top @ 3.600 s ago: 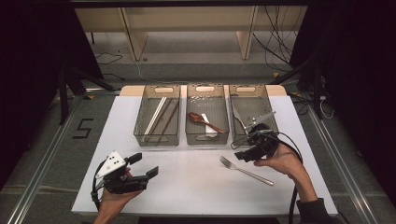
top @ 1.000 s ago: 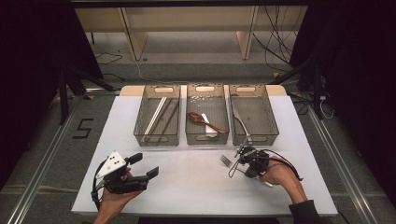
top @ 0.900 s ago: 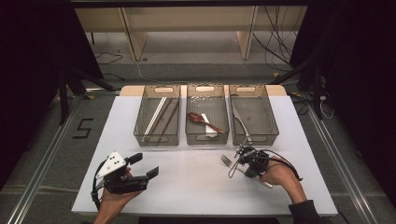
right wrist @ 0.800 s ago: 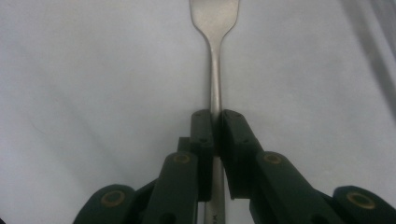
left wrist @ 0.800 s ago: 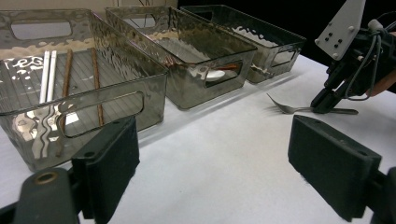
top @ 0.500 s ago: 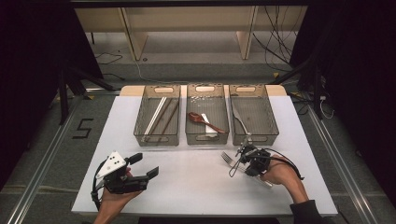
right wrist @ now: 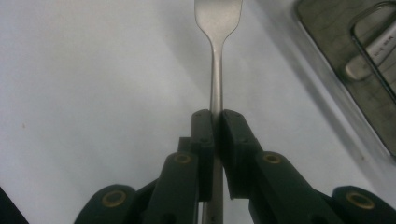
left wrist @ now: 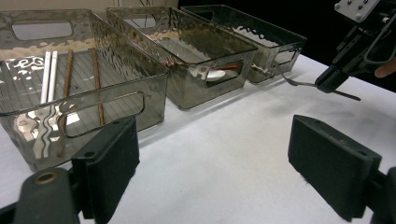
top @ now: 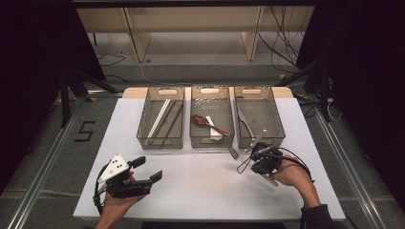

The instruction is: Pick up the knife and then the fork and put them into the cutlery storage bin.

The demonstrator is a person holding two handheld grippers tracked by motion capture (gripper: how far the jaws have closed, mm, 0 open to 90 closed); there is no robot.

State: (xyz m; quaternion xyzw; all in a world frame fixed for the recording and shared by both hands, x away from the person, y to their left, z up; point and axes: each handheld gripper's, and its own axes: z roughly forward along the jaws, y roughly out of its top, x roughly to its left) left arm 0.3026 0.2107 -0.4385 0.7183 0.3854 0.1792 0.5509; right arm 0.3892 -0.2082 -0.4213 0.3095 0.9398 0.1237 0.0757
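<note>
A white worktop (top: pixel 205 186) is carrying three bins (top: pixel 211 121) along its far edge. The right gripper (right wrist: pixel 215 122) is clamping the fork (right wrist: pixel 216 56) near the right bin; the left gripper (left wrist: pixel 212 163) is gaping empty.

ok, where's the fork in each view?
High view: fork right of centre, just in front of the middle bin, in the right gripper.
Left gripper view: far right, by the right bin.
Right gripper view: centre, rising from its jaws.
Shared landmark: the right bin.
</note>
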